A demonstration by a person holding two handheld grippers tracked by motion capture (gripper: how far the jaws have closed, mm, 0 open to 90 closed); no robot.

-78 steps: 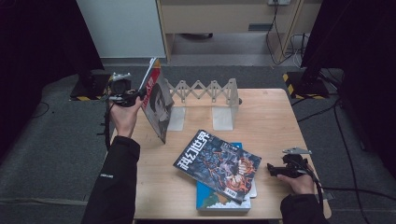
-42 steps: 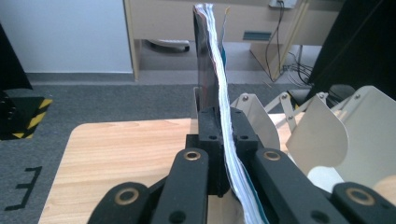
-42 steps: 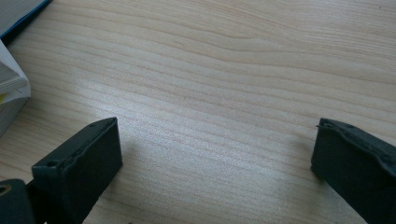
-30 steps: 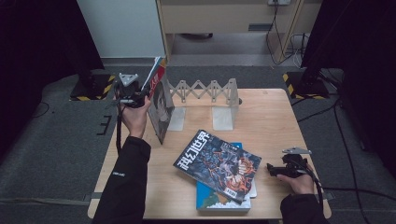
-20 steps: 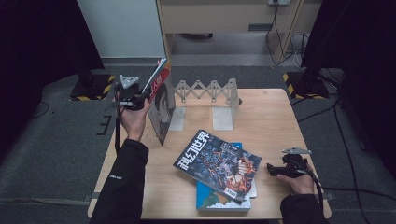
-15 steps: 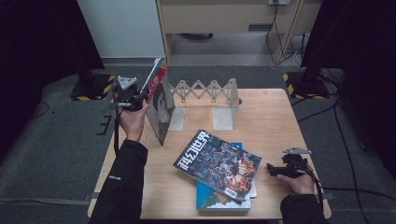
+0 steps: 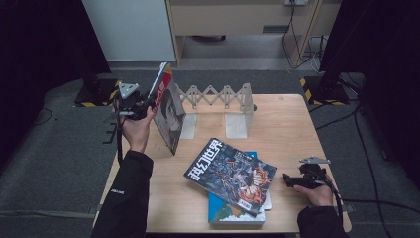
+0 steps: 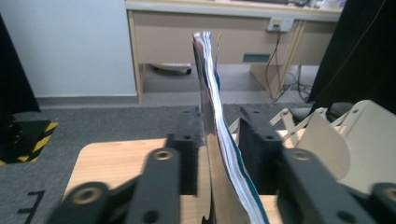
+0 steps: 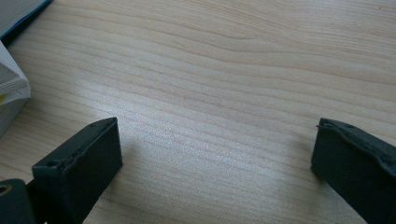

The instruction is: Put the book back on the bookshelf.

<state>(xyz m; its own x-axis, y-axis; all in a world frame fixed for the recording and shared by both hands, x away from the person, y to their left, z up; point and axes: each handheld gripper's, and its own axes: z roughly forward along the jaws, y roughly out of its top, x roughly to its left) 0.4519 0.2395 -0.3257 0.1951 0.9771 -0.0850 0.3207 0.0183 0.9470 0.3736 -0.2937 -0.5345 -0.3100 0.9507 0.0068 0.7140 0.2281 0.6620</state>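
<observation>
Left gripper (image 7: 147,101), raised at the table's (image 7: 287,124) far left corner, straddles the upper edge of an upright magazine (image 7: 168,111). Its jaws have just been opening; in the left gripper view the magazine (image 8: 219,140) stands between them with a gap on each side, so the pads seem to have let go, though the blurred near jaws leave some doubt. The magazine's foot rests on the table just beyond the gripper, beside the nearest plate of an expanding book rack (image 7: 218,101), against which it leans.

Right gripper (image 7: 289,179), resting low at the near right, has its jaws spread wide over bare wood, holding nothing.

To finish the placing well, the left gripper should part further and lift straight up along the page edges, without dragging the loose sheets, and check that the magazine stays propped against the rack.

A second magazine (image 7: 232,176), lying on a blue book (image 7: 233,215) near the right gripper, bears large white Chinese characters, apparently 科幻世界.
</observation>
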